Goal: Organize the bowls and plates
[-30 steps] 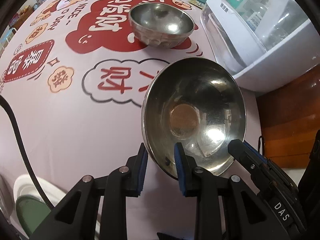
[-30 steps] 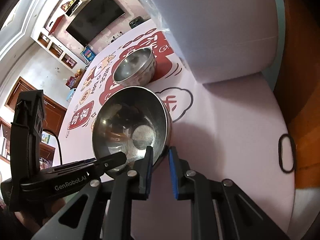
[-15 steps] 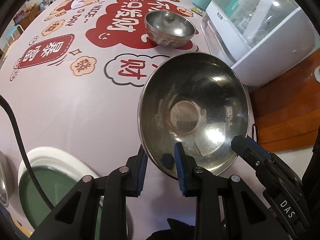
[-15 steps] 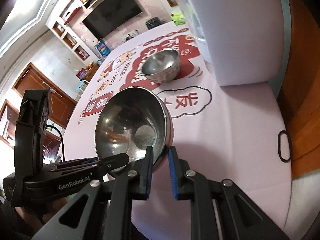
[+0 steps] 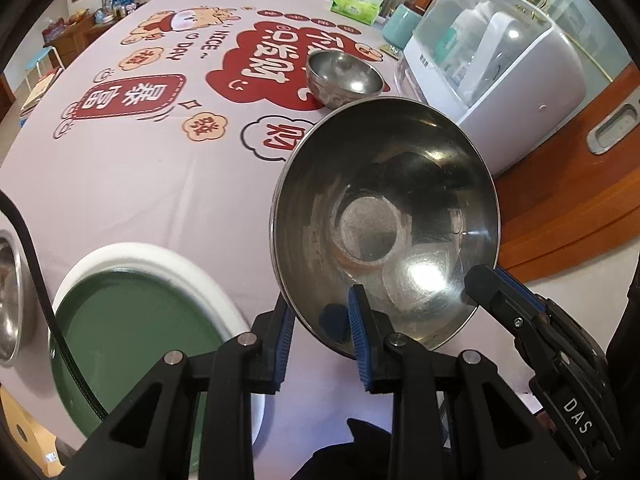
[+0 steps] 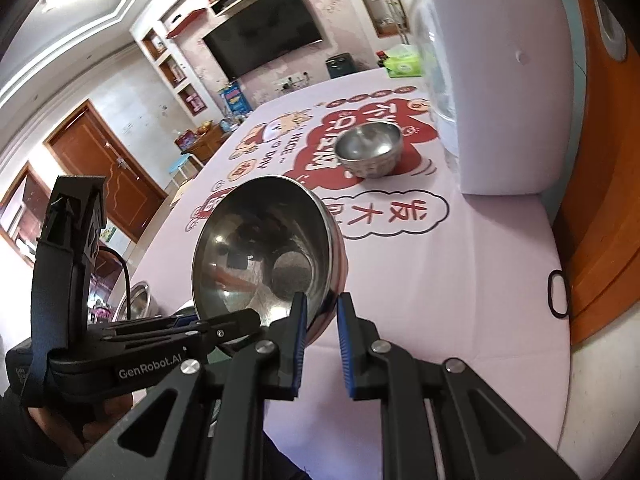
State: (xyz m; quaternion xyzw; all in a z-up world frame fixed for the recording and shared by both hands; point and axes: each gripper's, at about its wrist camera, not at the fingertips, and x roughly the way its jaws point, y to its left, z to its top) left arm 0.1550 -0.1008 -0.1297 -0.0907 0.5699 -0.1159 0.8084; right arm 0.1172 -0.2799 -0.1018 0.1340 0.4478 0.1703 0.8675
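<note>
A large steel bowl [image 5: 384, 220] is held in the air above the table, tilted toward the cameras. My left gripper [image 5: 320, 316] is shut on its near rim, one finger inside and one outside. My right gripper [image 6: 322, 312] is shut on the rim at the other side; the bowl also shows in the right wrist view [image 6: 268, 248]. A smaller steel bowl [image 5: 344, 78] stands upright on the table farther back, also seen in the right wrist view [image 6: 368, 150]. A green plate with a white rim [image 5: 136, 320] lies on the table to the lower left.
A white appliance with a clear lid [image 5: 492, 64] stands at the table's right edge. Another steel bowl [image 5: 10, 300] sits at the far left. A tissue pack [image 5: 356, 4] and a teal cup [image 5: 402, 26] are at the back. The tablecloth [image 5: 140, 168] is pink with red prints.
Both grippers have lifted the large bowl up and back toward me. The small bowl now looks farther away, and the green plate has come into the left view.
</note>
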